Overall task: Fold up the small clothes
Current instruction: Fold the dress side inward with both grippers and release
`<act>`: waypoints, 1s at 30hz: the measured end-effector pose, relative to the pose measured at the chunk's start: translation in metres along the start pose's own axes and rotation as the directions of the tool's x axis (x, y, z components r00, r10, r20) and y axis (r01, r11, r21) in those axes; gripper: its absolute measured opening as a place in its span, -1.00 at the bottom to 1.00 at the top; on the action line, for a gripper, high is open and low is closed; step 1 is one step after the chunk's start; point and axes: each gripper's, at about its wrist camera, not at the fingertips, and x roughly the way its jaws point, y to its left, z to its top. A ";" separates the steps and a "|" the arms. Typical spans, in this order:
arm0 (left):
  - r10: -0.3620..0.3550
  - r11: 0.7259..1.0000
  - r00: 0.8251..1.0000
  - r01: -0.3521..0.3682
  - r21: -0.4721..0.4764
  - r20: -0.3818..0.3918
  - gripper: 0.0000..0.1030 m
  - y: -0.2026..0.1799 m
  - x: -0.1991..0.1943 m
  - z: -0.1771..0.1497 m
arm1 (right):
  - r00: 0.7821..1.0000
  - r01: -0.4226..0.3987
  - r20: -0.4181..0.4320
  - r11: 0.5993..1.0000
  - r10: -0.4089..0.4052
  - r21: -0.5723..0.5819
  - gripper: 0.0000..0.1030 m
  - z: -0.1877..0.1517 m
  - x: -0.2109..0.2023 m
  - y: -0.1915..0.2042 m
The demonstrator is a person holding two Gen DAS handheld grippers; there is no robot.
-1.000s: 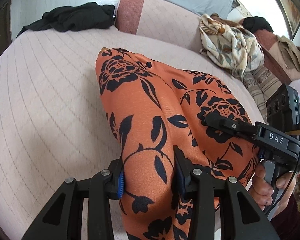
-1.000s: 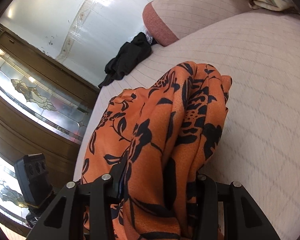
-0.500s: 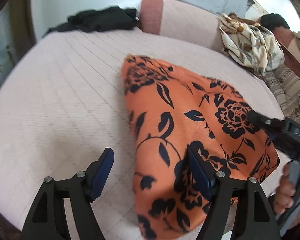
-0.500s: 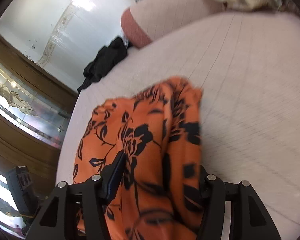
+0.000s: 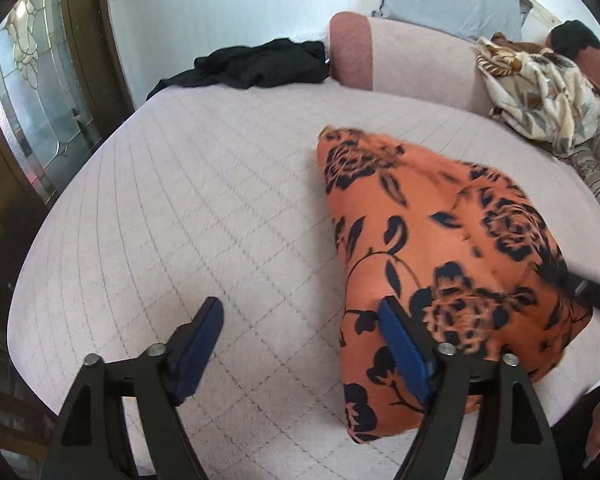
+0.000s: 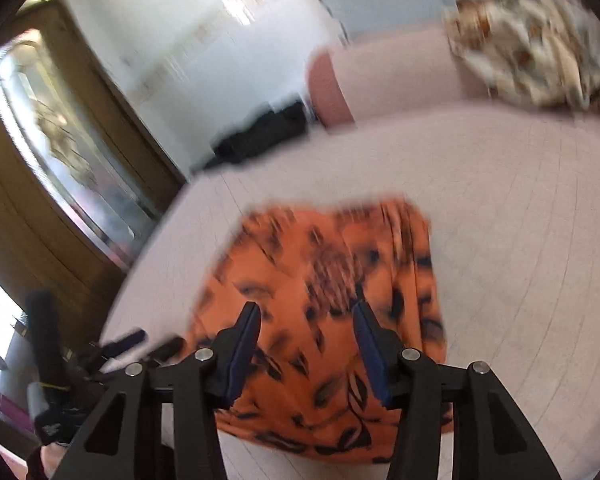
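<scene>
Orange cloth [image 5: 440,264]: folded, black floral print, flat on bed [image 5: 204,208], at 3 o'clock in left wrist view, centre in blurred right wrist view [image 6: 324,312].
Left gripper [image 5: 300,344]: jaws spread wide, holding nothing; right pad over cloth's edge, left pad over bare bed.
Right gripper [image 6: 306,344]: jaws parted, empty, above cloth's near part.
Black garment [image 5: 252,64]: 12 o'clock, bed's far edge.
Patterned blanket [image 5: 540,88]: 2 o'clock.
</scene>
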 end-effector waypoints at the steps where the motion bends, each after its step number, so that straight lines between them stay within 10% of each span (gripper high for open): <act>1: 0.001 1.000 1.000 -0.001 -0.002 -0.003 0.69 0.001 0.003 -0.002 | 0.997 0.027 -0.067 0.999 -0.026 0.019 0.00 -0.004 0.015 -0.006; 14: 0.054 0.998 0.995 -0.055 0.016 0.087 0.68 -0.010 -0.055 0.012 | 0.993 0.105 0.059 0.987 -0.098 -0.125 0.02 -0.006 -0.033 0.027; 30: 0.178 0.984 0.935 -0.179 -0.024 0.307 0.92 -0.016 -0.177 0.027 | 0.944 0.171 0.314 0.962 -0.099 -0.211 0.17 -0.007 -0.147 0.077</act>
